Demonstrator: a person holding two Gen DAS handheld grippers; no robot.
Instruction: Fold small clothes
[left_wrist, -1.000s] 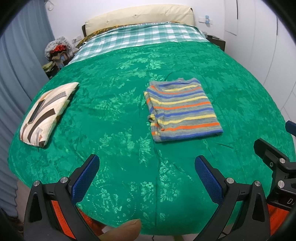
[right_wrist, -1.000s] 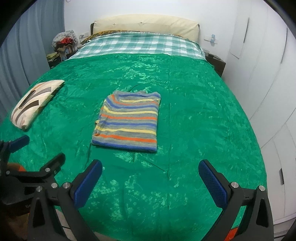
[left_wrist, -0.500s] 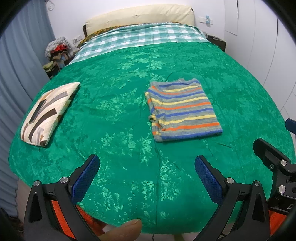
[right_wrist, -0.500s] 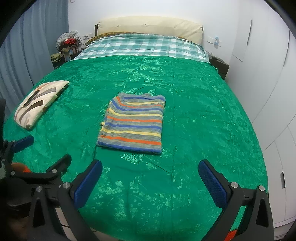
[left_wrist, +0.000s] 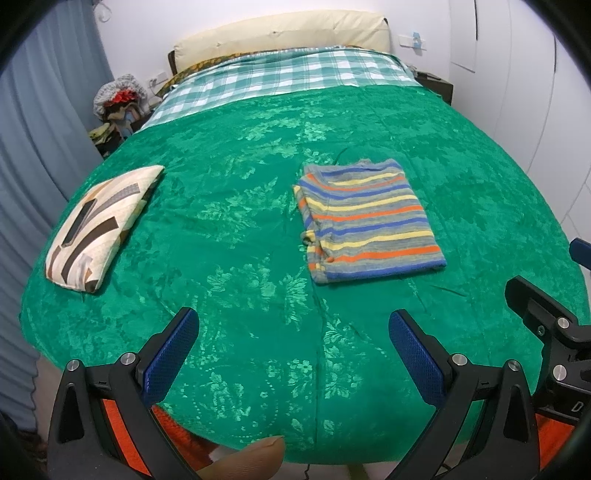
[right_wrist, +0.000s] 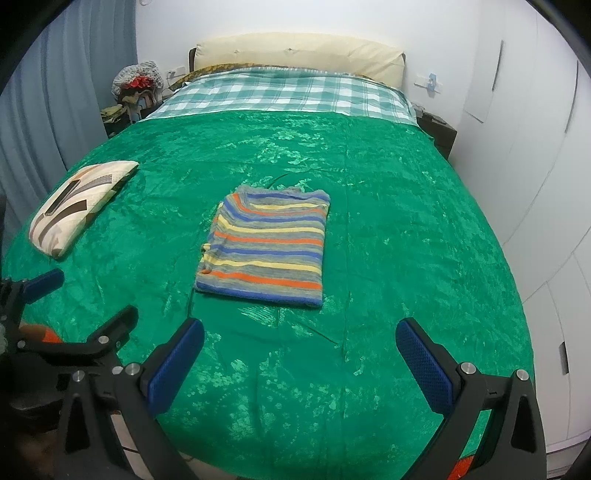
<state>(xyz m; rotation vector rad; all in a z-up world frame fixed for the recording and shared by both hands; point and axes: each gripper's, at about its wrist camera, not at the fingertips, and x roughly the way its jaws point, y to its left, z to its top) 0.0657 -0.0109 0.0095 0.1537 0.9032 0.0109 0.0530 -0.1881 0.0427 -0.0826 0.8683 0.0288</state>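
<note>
A striped garment (left_wrist: 369, 218) in grey, blue, yellow and orange lies folded into a flat rectangle on the green bedspread (left_wrist: 240, 221); it also shows in the right wrist view (right_wrist: 266, 247). My left gripper (left_wrist: 293, 345) is open and empty, held above the foot of the bed, well short of the garment. My right gripper (right_wrist: 301, 354) is open and empty, also near the foot of the bed. Each gripper shows at the edge of the other's view.
A patterned cream pillow (left_wrist: 99, 225) lies at the bed's left edge. A checked sheet (left_wrist: 280, 81) and a cream headboard cushion (left_wrist: 280, 37) are at the far end. Grey curtains (left_wrist: 33, 147) hang left, white wardrobe doors (right_wrist: 535, 166) right.
Both grippers have drifted back slightly from the bed, so the garment sits a little farther away. Both stay open and the garment has not moved.
</note>
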